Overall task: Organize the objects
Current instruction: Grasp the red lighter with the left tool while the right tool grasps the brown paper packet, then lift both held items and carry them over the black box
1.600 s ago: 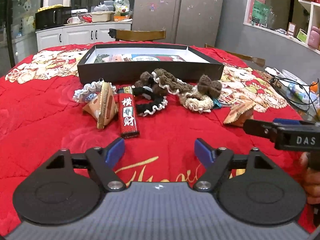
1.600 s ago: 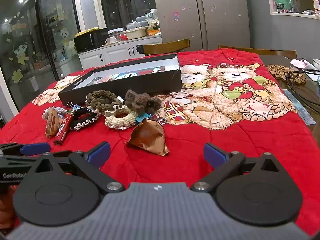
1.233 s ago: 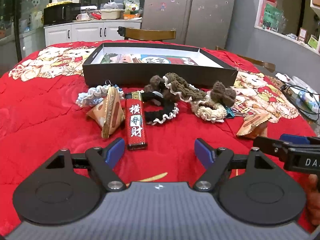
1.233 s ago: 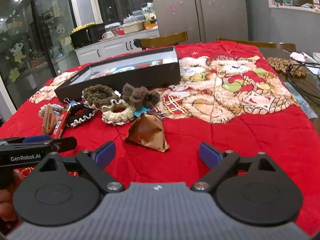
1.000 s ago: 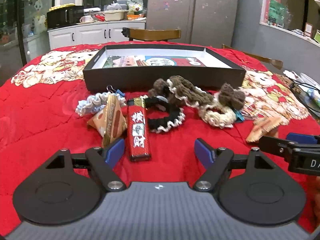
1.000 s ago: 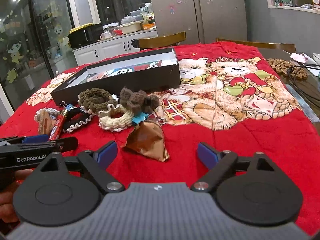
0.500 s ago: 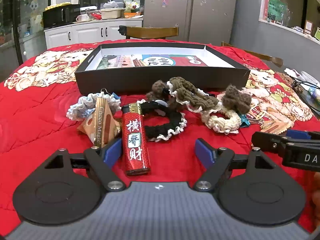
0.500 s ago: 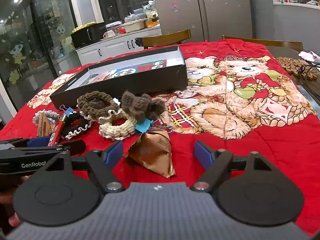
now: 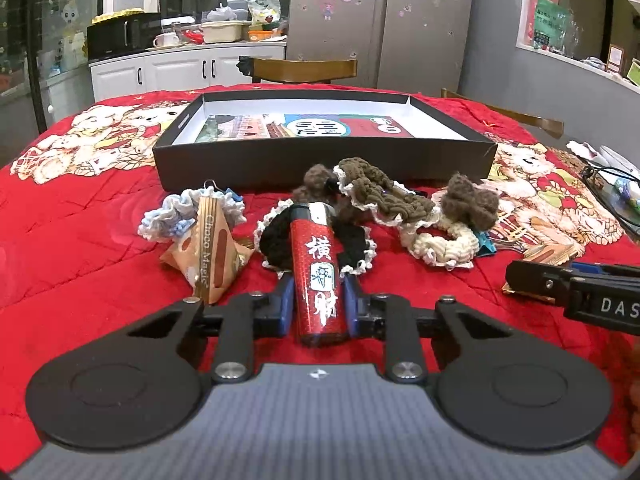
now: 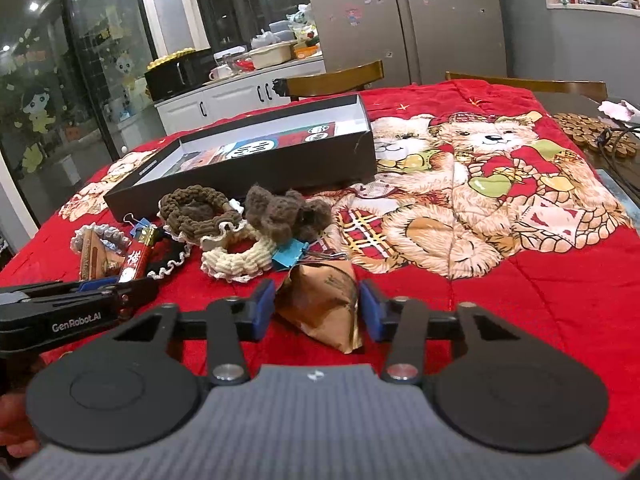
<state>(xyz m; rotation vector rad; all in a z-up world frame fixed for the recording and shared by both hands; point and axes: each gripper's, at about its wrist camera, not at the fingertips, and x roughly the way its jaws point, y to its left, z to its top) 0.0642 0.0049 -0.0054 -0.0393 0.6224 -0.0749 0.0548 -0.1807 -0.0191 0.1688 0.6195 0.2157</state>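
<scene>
A red lighter (image 9: 318,276) with white characters lies on the red quilt, its top resting on a black scrunchie (image 9: 276,242). My left gripper (image 9: 319,302) has it between its closing jaws, and both blue pads touch its sides. In the right wrist view a crumpled brown snack packet (image 10: 320,300) sits between the closing jaws of my right gripper (image 10: 317,306), with the pads against its two edges. An open black box (image 9: 320,164) with a printed sheet inside stands behind the pile. Each gripper shows at the edge of the other's view.
Brown (image 9: 376,192), cream (image 9: 444,244) and blue-white (image 9: 176,216) scrunchies, a Choco Magic packet (image 9: 208,252) and a blue binder clip (image 10: 290,258) lie before the box. Cables and a wooden trivet (image 10: 596,140) sit at the table's right. Chairs stand behind.
Both grippers came forward and lower over the quilt. The left jaws have drawn in onto the lighter, and the right jaws onto the brown packet.
</scene>
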